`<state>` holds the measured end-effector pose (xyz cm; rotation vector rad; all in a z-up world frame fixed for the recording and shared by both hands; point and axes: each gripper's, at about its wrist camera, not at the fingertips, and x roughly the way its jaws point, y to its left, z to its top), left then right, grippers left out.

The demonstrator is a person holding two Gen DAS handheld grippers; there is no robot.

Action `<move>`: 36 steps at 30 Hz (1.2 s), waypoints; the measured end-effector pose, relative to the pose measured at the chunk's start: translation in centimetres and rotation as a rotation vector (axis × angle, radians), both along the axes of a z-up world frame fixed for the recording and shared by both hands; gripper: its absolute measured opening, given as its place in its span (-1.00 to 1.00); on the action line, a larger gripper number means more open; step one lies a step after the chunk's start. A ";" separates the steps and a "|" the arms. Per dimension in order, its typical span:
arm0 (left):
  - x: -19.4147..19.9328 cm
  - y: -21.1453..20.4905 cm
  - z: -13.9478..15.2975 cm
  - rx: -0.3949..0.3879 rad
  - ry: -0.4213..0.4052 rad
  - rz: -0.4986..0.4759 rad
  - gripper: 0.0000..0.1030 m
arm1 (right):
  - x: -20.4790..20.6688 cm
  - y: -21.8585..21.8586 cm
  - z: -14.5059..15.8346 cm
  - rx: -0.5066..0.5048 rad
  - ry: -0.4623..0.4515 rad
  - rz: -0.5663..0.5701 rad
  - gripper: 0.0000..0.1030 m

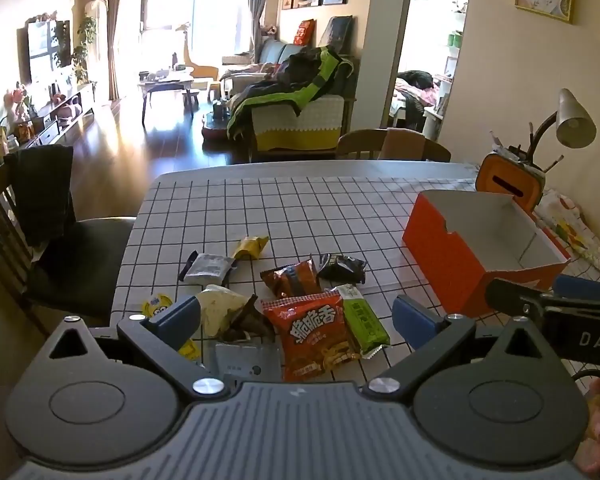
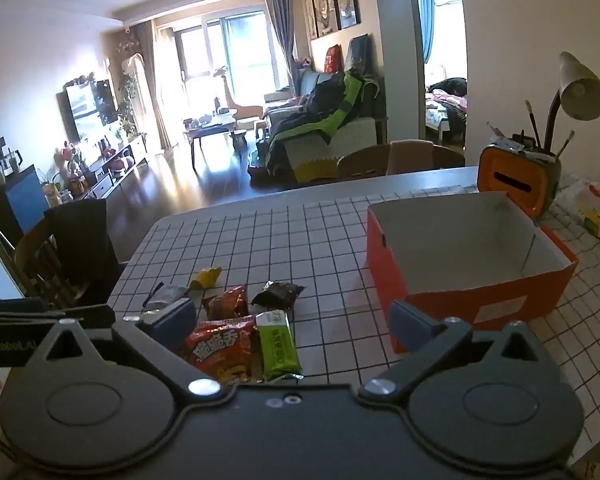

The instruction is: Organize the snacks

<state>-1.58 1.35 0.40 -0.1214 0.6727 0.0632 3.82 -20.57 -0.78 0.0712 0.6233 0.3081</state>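
While daylight floods the living room behind:
Surface: white black-gridded tablecloth [image 1: 308,216] on the table.
Snacks: red crinkly noodle packet [image 1: 316,336] among scattered wrappers, left of the empty orange cardboard box [image 2: 460,256].
Grippers: left gripper [image 1: 296,320] and right gripper [image 2: 292,320] spread wide, holding nothing.

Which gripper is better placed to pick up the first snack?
Left, probably: the left gripper hangs open over the red packet; the right gripper sits nearer the orange box.
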 end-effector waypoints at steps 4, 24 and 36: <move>-0.4 0.1 0.0 -0.008 0.003 -0.004 0.99 | -0.3 0.3 0.0 -0.008 0.008 0.010 0.99; -1.5 -0.5 0.5 -0.028 -0.011 -0.014 0.99 | -1.6 0.4 0.7 -0.024 -0.007 0.037 0.96; -0.8 -1.2 1.1 -0.015 -0.017 -0.009 0.99 | -1.1 -0.1 1.2 -0.019 -0.022 0.048 0.96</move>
